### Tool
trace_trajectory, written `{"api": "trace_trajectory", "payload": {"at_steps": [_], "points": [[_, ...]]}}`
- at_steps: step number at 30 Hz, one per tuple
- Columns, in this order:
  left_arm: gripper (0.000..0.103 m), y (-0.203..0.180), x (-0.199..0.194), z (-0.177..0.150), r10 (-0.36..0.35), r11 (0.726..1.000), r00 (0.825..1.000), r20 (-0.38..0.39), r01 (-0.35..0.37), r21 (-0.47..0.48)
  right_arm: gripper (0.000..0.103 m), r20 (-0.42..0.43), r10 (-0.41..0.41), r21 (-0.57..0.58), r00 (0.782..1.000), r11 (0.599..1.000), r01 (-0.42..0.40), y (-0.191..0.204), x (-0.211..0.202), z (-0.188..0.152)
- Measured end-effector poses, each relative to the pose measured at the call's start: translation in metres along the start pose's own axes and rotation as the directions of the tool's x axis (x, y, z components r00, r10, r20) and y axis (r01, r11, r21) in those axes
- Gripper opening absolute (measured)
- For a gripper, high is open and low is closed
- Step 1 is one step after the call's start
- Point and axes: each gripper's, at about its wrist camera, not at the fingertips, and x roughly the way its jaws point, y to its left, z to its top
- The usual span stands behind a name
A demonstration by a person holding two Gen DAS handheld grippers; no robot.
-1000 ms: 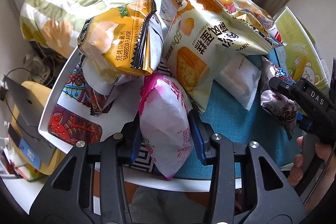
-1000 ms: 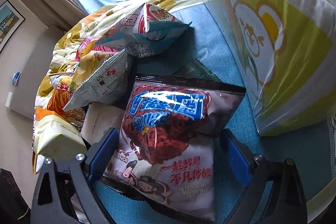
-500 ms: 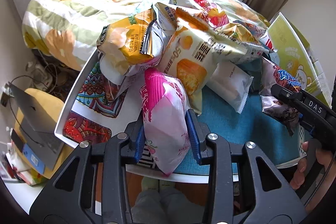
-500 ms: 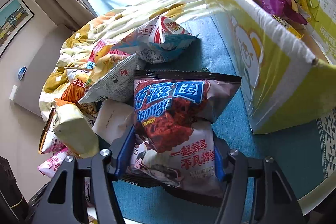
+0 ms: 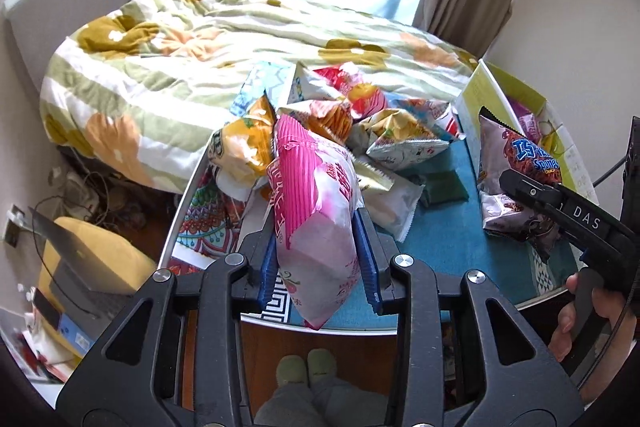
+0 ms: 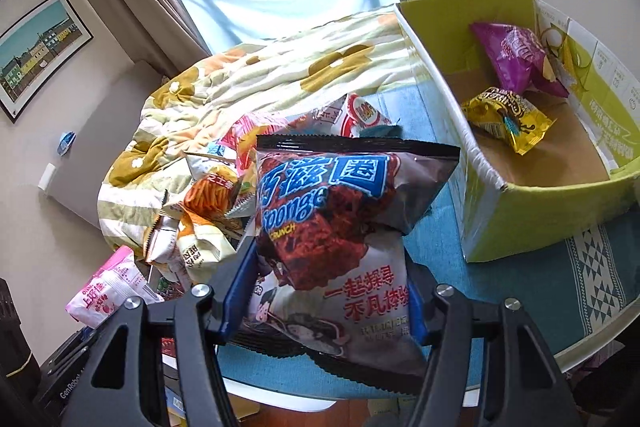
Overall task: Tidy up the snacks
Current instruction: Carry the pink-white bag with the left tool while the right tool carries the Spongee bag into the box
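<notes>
The pink-and-white snack bag (image 5: 314, 223) is a puffy pillow pack with a ribbed magenta top seal and red lettering down its side. It stands upright, lifted clear of the round table (image 5: 448, 251), at the near edge of the snack pile (image 5: 352, 123). The left gripper (image 5: 318, 267) has its blue pads pressed into both sides of the bag's lower half, jaws drawn in tight on it.

The dark crunch bag (image 6: 332, 227) is glossy maroon-black with big blue characters, an orange-red snack picture and red text on a white lower panel. It is raised off the teal cloth, just left of the green cardboard box (image 6: 516, 211). The right gripper (image 6: 324, 291) squeezes its lower half between the pads, partly closed to the bag's width.

Inside the box lie 2 packs: a purple one (image 6: 514, 57) leaning against the far wall and a yellow one (image 6: 508, 117) on the floor.

The pile's packs overlap so much that few can be told apart, and their print is too small to read. The crunch bag hides the table behind it and the right pad's tip. Both bags' bottoms dip below the jaws.

Both grippers point steeply downward. In the left wrist view the right hand (image 5: 588, 311) wraps the black handle at the lower right edge, cut off by the frame.
</notes>
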Motion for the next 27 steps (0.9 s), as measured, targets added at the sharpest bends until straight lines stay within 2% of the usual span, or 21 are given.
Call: {"api": "trace_trajectory", "payload": {"at_steps": [7, 14, 19, 23, 27], "points": [[0.031, -0.042, -0.024, 0.039, -0.084, 0.991, 0.993, 0.078, 0.075, 0.11, 0.058, 0.088, -0.003, 0.013, 0.996, 1.0, 0.002, -0.002, -0.051, 0.011], [0.031, -0.122, -0.034, 0.076, -0.176, 0.959, 0.974, 0.14, 0.138, 0.246, 0.058, 0.165, -0.034, 0.01, 0.986, 0.999, 0.033, -0.026, -0.096, 0.041], [0.031, -0.192, -0.018, 0.09, -0.232, 0.938, 0.965, 0.122, 0.188, 0.291, 0.058, 0.192, -0.057, 0.025, 0.98, 0.998, 0.053, -0.064, -0.118, 0.061], [0.031, -0.247, 0.008, 0.093, -0.273, 0.925, 0.96, 0.069, 0.242, 0.293, 0.058, 0.193, -0.082, 0.032, 0.978, 0.997, 0.077, -0.103, -0.131, 0.075], [0.031, -0.301, 0.043, 0.088, -0.276, 0.916, 0.961, 0.007, 0.261, 0.304, 0.058, 0.172, -0.11, 0.026, 0.979, 0.994, 0.107, -0.144, -0.136, 0.087]]}}
